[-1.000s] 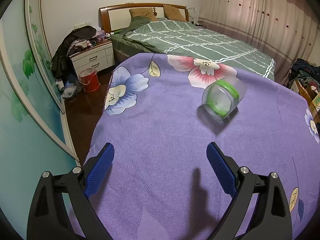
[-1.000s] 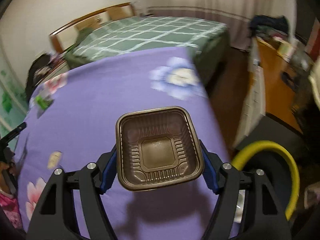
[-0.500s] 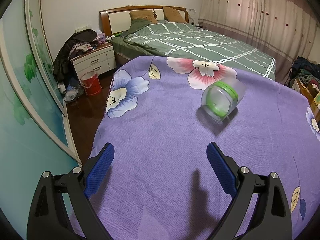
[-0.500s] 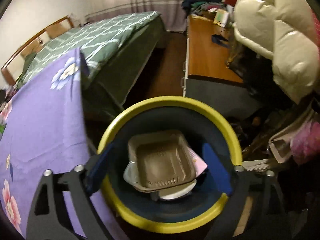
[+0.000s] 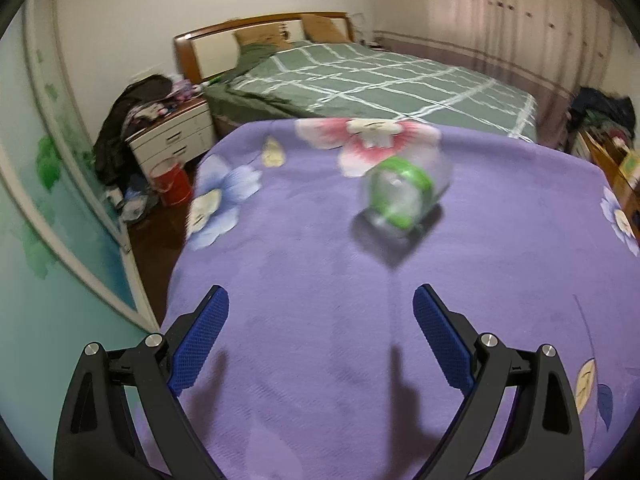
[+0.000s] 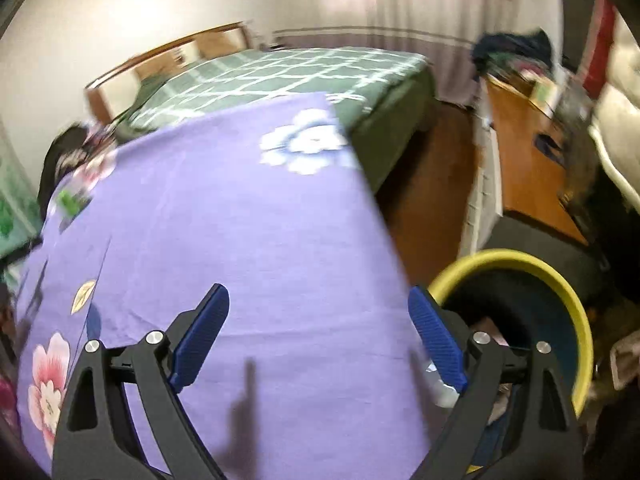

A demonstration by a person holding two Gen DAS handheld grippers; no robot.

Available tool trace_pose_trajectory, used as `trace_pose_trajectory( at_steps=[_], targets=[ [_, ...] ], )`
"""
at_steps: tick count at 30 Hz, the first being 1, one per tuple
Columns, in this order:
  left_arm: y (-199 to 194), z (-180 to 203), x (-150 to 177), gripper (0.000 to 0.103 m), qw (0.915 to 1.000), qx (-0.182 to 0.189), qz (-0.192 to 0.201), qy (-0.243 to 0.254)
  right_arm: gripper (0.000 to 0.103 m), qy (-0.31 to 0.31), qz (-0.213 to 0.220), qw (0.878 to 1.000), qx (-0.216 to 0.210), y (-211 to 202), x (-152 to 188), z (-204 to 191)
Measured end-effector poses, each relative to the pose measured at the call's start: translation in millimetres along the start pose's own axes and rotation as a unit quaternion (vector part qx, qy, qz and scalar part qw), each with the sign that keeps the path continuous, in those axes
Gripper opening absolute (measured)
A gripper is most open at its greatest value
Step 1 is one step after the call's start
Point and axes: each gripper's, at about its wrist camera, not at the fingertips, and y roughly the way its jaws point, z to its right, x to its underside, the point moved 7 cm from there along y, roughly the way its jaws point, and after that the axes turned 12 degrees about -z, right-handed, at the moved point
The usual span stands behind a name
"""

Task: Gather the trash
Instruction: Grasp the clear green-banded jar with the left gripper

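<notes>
Home bedroom: green-quilted bed (image 5: 360, 76), nightstand (image 5: 172, 136), long curtains (image 5: 500, 20).

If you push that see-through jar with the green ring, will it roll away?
Probably. The jar lies on its side on the purple cloth, so a nudge could roll it, though soft cloth may slow it. It looks like empty, thin plastic, so likely light and easy to squash.

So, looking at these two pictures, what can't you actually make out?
- Inside of the yellow-rimmed bin, right wrist view: the right gripper finger covers most of it, so its contents are unclear.
- Clear container with a green band, left wrist view: motion blur hides whether anything is inside.
- Clutter on the nightstand, left wrist view: too small and blurred to name.
- Items on the wooden desk, right wrist view: smeared by blur.
</notes>
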Motion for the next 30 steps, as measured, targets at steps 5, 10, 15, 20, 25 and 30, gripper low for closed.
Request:
trace_pose_trajectory(
  at_steps=[5,10,15,20,25,30],
  targets=[
    [12,16,-33,0.092,0.9992,0.035,-0.012,0.017,0.086,-0.024,-0.004,1.000,0.004,13,-1,-23],
    [36,30,-60,0.092,0.9980,0.046,-0.026,0.035,0.087,-0.016,-0.009,1.000,-0.001,16,-3,-20],
    [56,38,-81,0.092,0.9965,0.063,-0.033,0.043,0.087,-0.004,-0.022,1.000,-0.010,23,-3,-15],
    [70,44,-94,0.092,0.9947,0.072,-0.040,0.062,0.087,0.008,-0.037,0.999,-0.020,28,-2,-11],
    [76,53,-101,0.076,0.9915,0.088,-0.048,0.083,0.088,0.005,-0.038,0.999,-0.018,29,-1,-13],
    [76,69,-92,0.056,0.9890,0.080,-0.055,0.112,0.089,0.004,-0.039,0.999,-0.017,30,-1,-13]
  ],
)
